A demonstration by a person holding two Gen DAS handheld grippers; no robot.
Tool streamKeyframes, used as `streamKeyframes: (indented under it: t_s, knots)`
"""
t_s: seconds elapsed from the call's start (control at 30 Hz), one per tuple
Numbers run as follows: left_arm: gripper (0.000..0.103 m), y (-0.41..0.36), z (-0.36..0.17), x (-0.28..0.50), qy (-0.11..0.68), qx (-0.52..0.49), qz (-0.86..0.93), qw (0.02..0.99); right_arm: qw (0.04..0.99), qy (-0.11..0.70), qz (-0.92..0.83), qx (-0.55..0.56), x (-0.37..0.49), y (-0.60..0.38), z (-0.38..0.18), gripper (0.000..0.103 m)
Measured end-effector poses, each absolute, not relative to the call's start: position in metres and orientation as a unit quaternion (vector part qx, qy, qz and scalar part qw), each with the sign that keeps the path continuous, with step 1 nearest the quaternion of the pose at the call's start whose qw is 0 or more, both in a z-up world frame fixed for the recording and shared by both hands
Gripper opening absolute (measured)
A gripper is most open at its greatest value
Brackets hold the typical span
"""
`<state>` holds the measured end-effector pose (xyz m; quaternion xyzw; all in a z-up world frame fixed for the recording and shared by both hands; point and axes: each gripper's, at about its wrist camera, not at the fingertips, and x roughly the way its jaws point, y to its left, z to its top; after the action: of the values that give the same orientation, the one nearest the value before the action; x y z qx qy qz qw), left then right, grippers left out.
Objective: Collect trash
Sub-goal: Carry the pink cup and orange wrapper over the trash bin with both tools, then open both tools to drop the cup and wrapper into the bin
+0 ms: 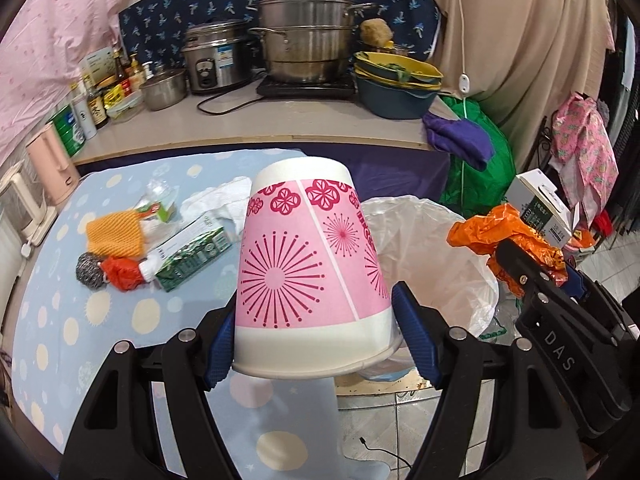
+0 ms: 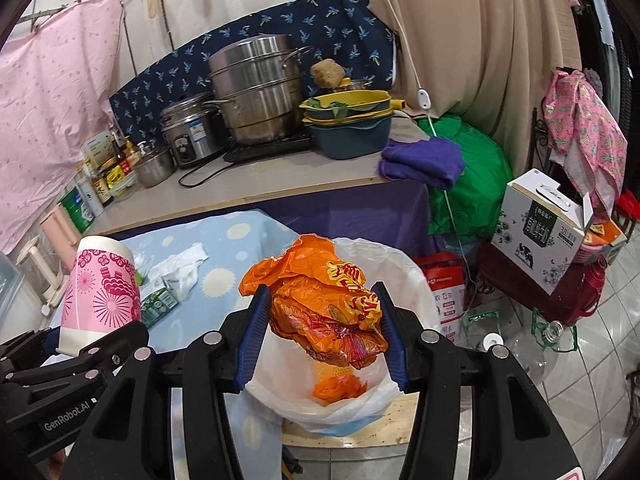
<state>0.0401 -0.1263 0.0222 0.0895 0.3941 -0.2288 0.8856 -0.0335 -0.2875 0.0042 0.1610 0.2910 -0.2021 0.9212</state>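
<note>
My left gripper (image 1: 316, 336) is shut on a pink and white paper cup (image 1: 308, 264), held upside down above the table's right edge; the cup also shows in the right wrist view (image 2: 100, 292). My right gripper (image 2: 320, 336) is shut on a crumpled orange plastic bag (image 2: 324, 304), held over the white-lined trash bin (image 2: 412, 280). The bin's liner (image 1: 432, 252) shows in the left wrist view, right of the cup, with the orange bag (image 1: 508, 240) above it. Another orange scrap (image 2: 340, 386) lies inside the bin.
On the blue dotted tablecloth (image 1: 120, 320) lie a green carton (image 1: 192, 256), a steel scourer (image 1: 90, 270), a red wrapper (image 1: 122, 274), an orange cloth (image 1: 114, 234) and white tissue (image 1: 220, 200). Pots (image 1: 308, 32) stand on the counter behind. A milk box (image 2: 540, 236) and empty bottles (image 2: 552, 332) sit at right.
</note>
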Motion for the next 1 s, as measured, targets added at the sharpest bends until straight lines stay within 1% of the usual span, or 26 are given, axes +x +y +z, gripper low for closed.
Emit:
streamKeyframes:
  t_s: [0.5, 1.0]
  knots:
    - [0.068, -0.177, -0.009, 0.051, 0.414, 0.128, -0.238, 0.870, 0.907, 0.318, -0.218, 0.167, -0.022, -0.319, -0.012, 0.050]
    - [0.068, -0.199, -0.037, 0.077, 0.433, 0.145, -0.235, 0.858, 0.897, 0.342, -0.224, 0.168, 0.002, -0.332, -0.036, 0.050]
